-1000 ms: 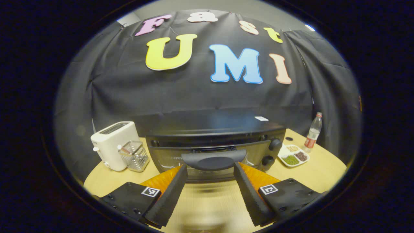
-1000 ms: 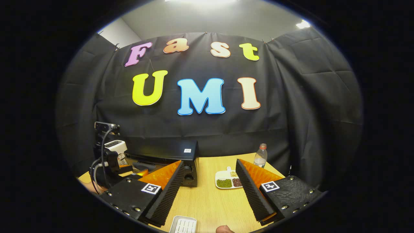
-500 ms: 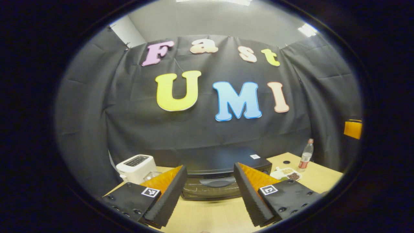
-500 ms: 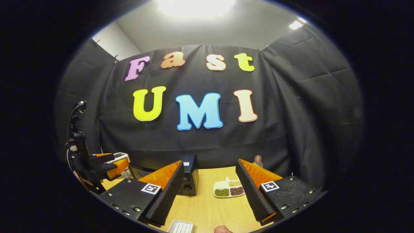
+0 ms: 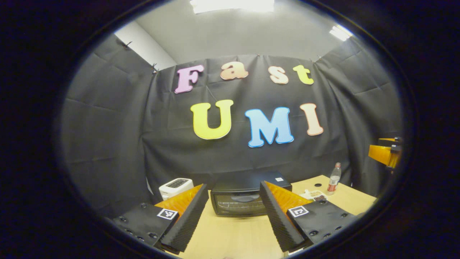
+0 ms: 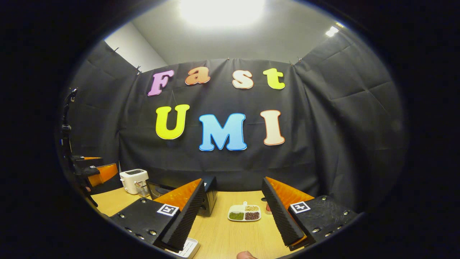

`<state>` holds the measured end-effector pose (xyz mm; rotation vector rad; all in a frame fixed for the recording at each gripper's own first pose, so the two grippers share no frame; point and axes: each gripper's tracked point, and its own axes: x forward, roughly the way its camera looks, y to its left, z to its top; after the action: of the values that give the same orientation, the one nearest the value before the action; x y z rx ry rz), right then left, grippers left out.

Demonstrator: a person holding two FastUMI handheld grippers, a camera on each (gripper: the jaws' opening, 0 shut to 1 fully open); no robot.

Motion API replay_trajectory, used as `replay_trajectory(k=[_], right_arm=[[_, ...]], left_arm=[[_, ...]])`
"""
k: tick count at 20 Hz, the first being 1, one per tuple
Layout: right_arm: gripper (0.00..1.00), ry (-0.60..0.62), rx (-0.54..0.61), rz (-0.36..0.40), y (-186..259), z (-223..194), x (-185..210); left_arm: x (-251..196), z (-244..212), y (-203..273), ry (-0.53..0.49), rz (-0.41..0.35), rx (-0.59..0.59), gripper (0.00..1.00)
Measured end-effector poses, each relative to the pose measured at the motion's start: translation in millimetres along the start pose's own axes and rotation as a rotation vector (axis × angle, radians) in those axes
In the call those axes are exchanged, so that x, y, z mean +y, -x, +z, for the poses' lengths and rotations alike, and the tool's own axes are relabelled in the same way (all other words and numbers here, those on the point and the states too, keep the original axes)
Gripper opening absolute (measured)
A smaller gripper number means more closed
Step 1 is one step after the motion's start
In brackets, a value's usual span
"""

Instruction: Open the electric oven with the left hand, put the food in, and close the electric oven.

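Observation:
The black electric oven stands on the wooden table with its glass door shut and the handle across the top of the door. My left gripper is open, held back from the oven with nothing between its fingers. In the right gripper view the oven is partly hidden behind one finger. My right gripper is open and holds nothing. A white ribbed tray lies at the table's near edge, under that gripper. The left gripper also hangs at the far left there.
A white toaster stands left of the oven, with a clear holder beside it. A divided dish of beans and a bottle sit to the oven's right. The right gripper shows at the right edge.
My left gripper has drawn back and up from the oven's door handle, so the oven now looks small and far. The right gripper has also pulled back and tilted upward.

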<state>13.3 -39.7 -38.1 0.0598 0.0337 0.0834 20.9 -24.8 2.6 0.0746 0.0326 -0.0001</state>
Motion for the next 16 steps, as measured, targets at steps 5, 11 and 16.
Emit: replay_trajectory(k=[5,11,16], right_arm=[[0.96,0.008,-0.011,-0.005,12,1,8],[0.96,-0.012,-0.011,-0.014,22,5,30],[0.96,-0.01,-0.012,-0.015,25,11,43]], left_arm=[[27,5,35,0.016,0.027,-0.009,1.0],[52,-2,53,0.045,0.032,-0.011,1.0],[67,0,54,0.07,0.039,-0.029,0.9]])
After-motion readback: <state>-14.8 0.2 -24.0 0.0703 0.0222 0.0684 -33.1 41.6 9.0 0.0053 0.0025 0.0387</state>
